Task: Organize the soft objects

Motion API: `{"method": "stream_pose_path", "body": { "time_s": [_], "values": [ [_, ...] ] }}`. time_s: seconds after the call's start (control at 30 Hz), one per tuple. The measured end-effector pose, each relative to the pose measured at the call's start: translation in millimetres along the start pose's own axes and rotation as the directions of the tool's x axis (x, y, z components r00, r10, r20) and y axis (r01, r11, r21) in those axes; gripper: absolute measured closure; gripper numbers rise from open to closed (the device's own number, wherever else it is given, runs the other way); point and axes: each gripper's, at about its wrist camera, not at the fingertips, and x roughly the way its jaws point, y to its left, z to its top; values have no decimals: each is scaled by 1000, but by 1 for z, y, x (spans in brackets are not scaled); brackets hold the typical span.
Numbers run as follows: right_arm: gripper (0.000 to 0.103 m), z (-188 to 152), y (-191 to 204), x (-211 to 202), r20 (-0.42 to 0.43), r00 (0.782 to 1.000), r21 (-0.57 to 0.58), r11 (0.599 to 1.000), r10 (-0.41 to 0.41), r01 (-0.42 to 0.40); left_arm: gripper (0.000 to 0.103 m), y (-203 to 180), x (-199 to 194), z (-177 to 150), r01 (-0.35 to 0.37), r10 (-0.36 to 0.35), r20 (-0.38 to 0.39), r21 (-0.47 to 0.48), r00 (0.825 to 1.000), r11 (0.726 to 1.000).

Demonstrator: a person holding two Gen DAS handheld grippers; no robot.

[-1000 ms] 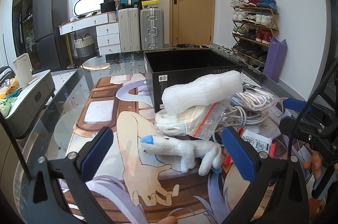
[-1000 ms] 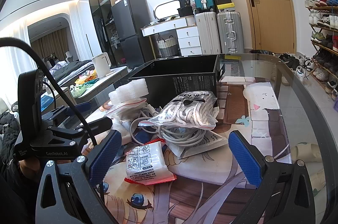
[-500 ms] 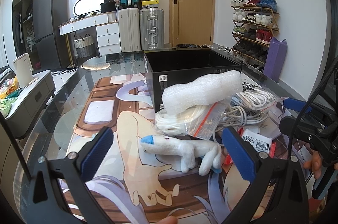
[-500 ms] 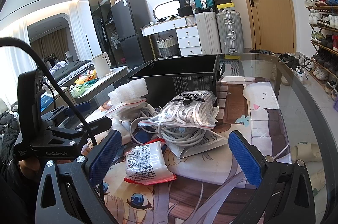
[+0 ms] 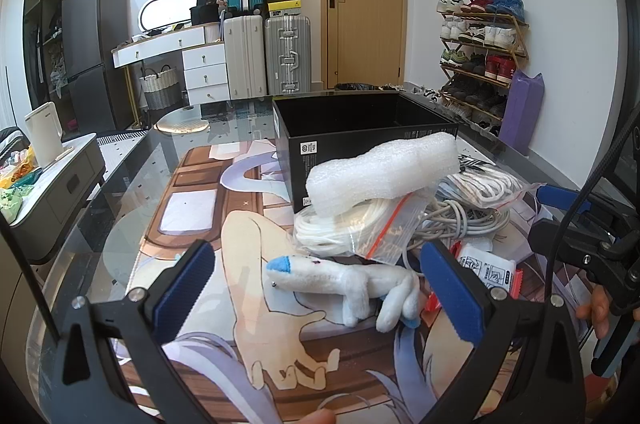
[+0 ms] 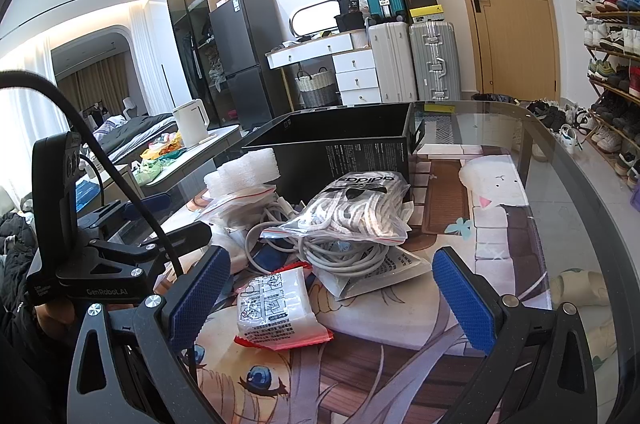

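Observation:
A white plush toy (image 5: 352, 282) with a blue tip lies on the printed mat between the open jaws of my left gripper (image 5: 316, 288). Behind it lie a zip bag of white cord (image 5: 360, 228), a white foam roll (image 5: 384, 171) and grey cables (image 5: 460, 220). An open black box (image 5: 360, 127) stands behind the pile; it also shows in the right wrist view (image 6: 340, 147). My right gripper (image 6: 332, 288) is open over a white packet with red edges (image 6: 276, 308). A bag of striped laces (image 6: 356, 207) lies on the cables (image 6: 340, 248).
The glass table's curved edge (image 6: 576, 183) runs on the right. The left gripper's body (image 6: 80, 256) sits close to the left of the right gripper. A grey cabinet with a white kettle (image 5: 44, 139) stands left of the table.

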Motion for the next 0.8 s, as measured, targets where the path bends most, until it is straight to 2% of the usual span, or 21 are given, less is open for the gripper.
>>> {"method": "stream_pose_path", "body": {
  "time_s": [0.43,0.8],
  "values": [
    [0,-1,-2,2,-7,1000,5,1000,-6,6,0,1,1,0,-2,2,-7,-1,1000,1000],
    [0,5,-2,9,-57,998,-3,999,-32,32,0,6,8,3,-4,4,-37,-13,999,1000]
  ]
}}
